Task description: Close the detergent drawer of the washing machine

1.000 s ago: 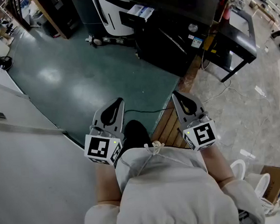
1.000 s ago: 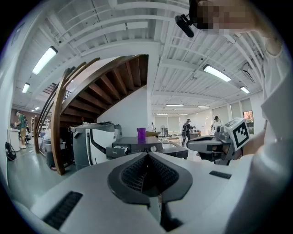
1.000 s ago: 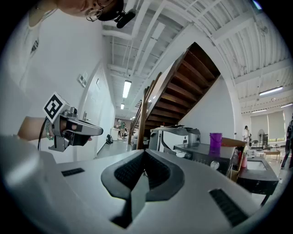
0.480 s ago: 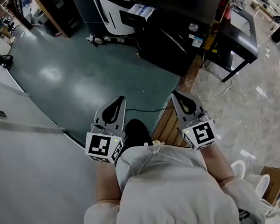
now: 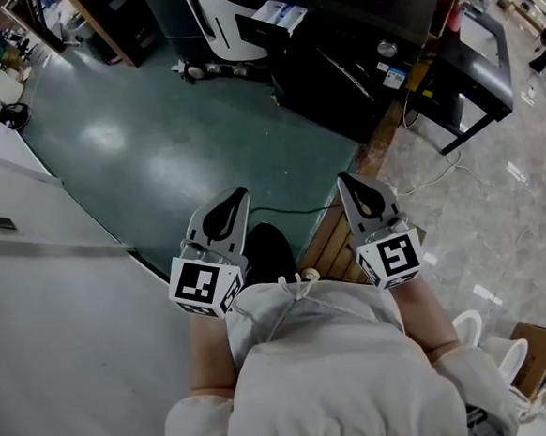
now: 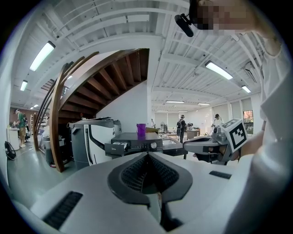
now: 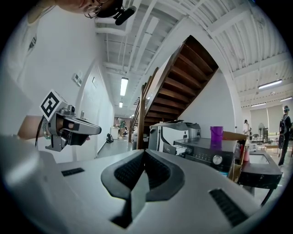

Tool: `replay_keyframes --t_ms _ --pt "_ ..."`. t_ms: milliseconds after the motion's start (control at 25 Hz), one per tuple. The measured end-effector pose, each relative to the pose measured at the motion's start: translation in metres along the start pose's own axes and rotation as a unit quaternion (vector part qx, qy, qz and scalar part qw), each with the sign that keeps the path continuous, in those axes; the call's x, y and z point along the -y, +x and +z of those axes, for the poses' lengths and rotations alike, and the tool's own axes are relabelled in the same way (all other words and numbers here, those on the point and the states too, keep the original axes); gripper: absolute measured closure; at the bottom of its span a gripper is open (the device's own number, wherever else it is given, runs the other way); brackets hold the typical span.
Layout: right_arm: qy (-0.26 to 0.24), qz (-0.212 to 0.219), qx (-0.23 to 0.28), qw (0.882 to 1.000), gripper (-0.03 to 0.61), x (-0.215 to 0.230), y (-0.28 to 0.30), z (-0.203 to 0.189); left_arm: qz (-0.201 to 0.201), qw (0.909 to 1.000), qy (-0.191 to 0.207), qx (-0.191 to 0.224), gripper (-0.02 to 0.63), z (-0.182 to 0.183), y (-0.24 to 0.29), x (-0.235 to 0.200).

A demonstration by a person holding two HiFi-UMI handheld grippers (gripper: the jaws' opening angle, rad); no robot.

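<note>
The black washing machine (image 5: 353, 37) stands across the floor, at the top of the head view. Its detergent drawer (image 5: 276, 19) juts out open on the left side, white and blue inside. The drawer (image 6: 115, 147) shows far off in the left gripper view, and again as the drawer (image 7: 177, 149) in the right gripper view. My left gripper (image 5: 224, 211) and right gripper (image 5: 361, 196) are held side by side near my waist, well short of the machine. Both are shut with nothing in them. A purple cup (image 7: 216, 132) stands on the machine's top.
A white and black appliance (image 5: 218, 0) stands left of the washing machine. A black table (image 5: 472, 51) is at its right. A cable (image 5: 282, 213) and wooden boards (image 5: 336, 240) lie on the floor ahead of me. A white wall (image 5: 35, 306) runs along my left.
The head view has shifted slightly, so the washing machine sits a little higher in frame. Both grippers keep the same stance, shut and side by side.
</note>
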State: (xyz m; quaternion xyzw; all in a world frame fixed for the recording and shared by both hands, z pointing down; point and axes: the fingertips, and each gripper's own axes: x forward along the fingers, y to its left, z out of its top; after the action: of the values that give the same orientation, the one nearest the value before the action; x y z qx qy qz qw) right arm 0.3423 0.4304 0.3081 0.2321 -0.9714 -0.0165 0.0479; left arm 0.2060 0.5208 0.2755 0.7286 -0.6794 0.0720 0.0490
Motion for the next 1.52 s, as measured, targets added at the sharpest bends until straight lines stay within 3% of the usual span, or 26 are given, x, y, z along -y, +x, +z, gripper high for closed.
replay_keyframes --t_ms 160,400,720,960,1200,1520 --pt "-0.001 0.007 -0.012 1.000 0.574 0.004 0.028 -0.004 -0.002 0.9999 -0.008 -0.011 0.595 -0.004 0.019 -0.023" --pt "0.010 -0.019 -0.027 0.999 0.574 0.011 0.101 -0.011 -0.024 0.9995 -0.019 -0.011 0.595 -0.012 0.059 -0.089" --pt "0.025 -0.089 -0.051 0.994 0.574 0.036 0.241 0.003 -0.087 0.9952 -0.039 -0.020 0.595 -0.001 0.149 -0.218" --pt "0.047 -0.148 -0.053 0.987 0.574 0.057 0.316 0.035 -0.143 0.9887 -0.026 -0.036 0.595 0.030 0.206 -0.289" --pt "0.058 -0.190 -0.067 0.978 0.572 0.082 0.340 0.048 -0.180 0.9817 -0.034 -0.051 0.595 0.040 0.253 -0.313" --pt "0.061 -0.219 -0.092 0.969 0.572 0.131 0.363 0.026 -0.212 0.9731 -0.027 -0.085 0.595 0.014 0.328 -0.313"
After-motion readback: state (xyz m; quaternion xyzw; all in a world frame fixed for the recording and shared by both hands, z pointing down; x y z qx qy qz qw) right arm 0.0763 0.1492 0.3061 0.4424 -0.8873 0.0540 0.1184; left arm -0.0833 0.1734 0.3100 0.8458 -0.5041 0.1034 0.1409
